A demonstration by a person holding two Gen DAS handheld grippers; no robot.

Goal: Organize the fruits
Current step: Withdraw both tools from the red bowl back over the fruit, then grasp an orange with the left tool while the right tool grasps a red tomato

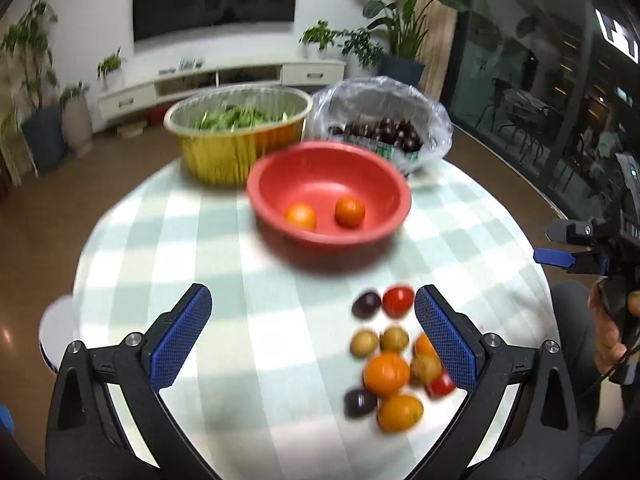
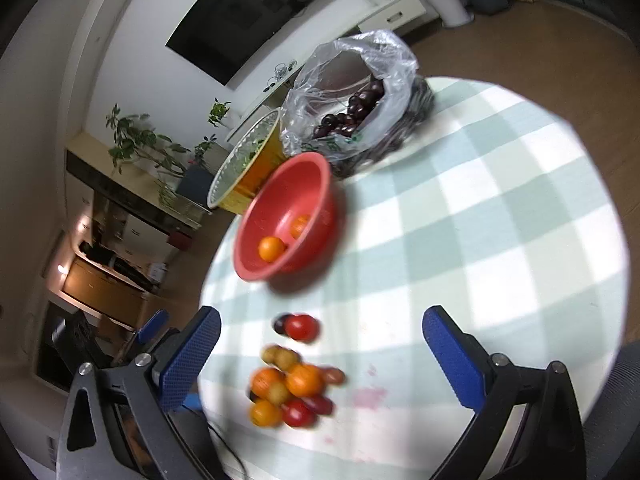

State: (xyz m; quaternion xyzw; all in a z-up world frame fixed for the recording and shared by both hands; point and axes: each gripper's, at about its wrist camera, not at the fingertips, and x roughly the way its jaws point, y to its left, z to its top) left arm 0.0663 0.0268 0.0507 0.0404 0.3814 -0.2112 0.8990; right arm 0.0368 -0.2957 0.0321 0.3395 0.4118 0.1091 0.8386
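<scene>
Blue ribbed pads line both tools, and each stands spread wide with nothing between its fingers. The left tool (image 1: 313, 336) hangs over the near part of the desk (image 1: 224, 240), which wears a pale green and white check cloth; the right tool (image 2: 321, 354) hangs over the same cloth, tilted, so its view leans.

Just inside the left tool's right finger lies a loose heap of small fruits (image 1: 394, 356): orange, red, dark purple and yellowish ones, touching one another, a few partly hidden behind that finger. From the right wrist the same heap sits between the two fingers, nearer the left one, with a faint pink stain (image 2: 370, 394) on the cloth to its right.

Farther out stands a red bowl (image 1: 280, 176) holding two orange fruits (image 1: 301, 217), apart from each other. Behind it to the left is a gold foil pan (image 1: 224, 156) with green leaves (image 1: 232, 118) inside; to the right, a clear plastic bag (image 1: 434, 116) open at the top holds dark cherries (image 1: 390, 130).

Motion blur softens the fruits, so their exact kinds are hard to make out. At the right edge of the left wrist view, the other tool and a hand (image 1: 612, 332) gripping it are cut off by the frame.
</scene>
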